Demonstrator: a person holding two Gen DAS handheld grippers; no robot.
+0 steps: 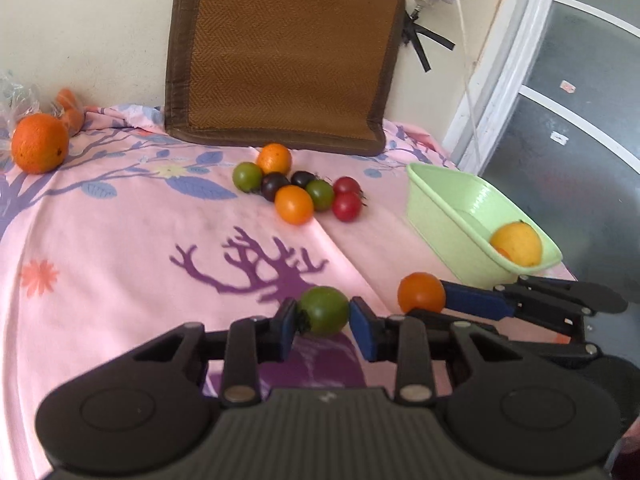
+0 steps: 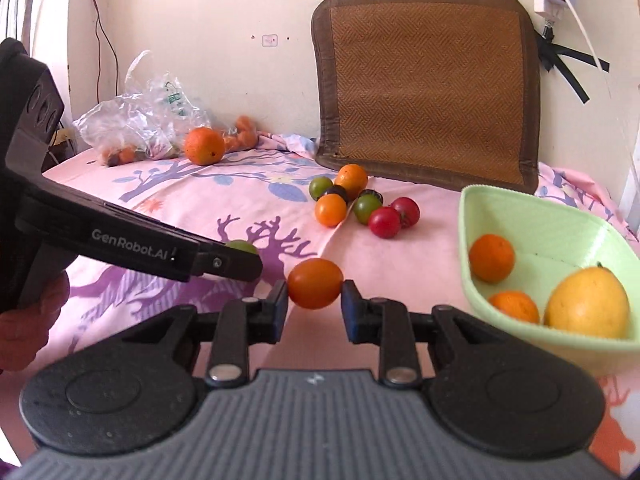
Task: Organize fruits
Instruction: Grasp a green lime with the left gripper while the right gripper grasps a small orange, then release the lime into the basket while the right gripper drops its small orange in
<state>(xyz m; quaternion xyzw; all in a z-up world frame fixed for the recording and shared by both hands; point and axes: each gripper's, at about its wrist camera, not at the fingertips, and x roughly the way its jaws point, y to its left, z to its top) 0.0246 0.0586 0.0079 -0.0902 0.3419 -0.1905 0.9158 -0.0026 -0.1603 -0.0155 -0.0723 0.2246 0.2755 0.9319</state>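
the green tomato (image 1: 324,311) sits low in the centre of the left wrist view, pinched between the two blue pads of the left gripper (image 1: 323,316) and apparently lifted a little off the pink cloth (image 1: 120,264), though contact underneath is hard to judge. just to its right in that view, the orange tomato (image 2: 315,283) is pinched the same way by the right gripper (image 2: 314,300), centre of the right wrist view, with the cloth visible below it. both claws are closed on fruit, neither spread.

to the right of both grippers stands the green basket (image 2: 520,208), at the right edge of the right wrist view. it already holds a large yellow fruit (image 2: 588,302) and two small oranges (image 2: 491,258), so part of the sorting looks done.

what is left, by my reading: the two held tomatoes have yet to reach the basket, and a cluster of small tomatoes (image 1: 300,190), orange, green, dark and red, lies touching one another in the upper middle, just in front of the brown woven cushion (image 1: 288,52). further out, in the upper left, a big orange (image 1: 39,143) rests near a clear plastic bag (image 2: 140,120) with more produce inside, contents unclear. i would put the task under halfway.
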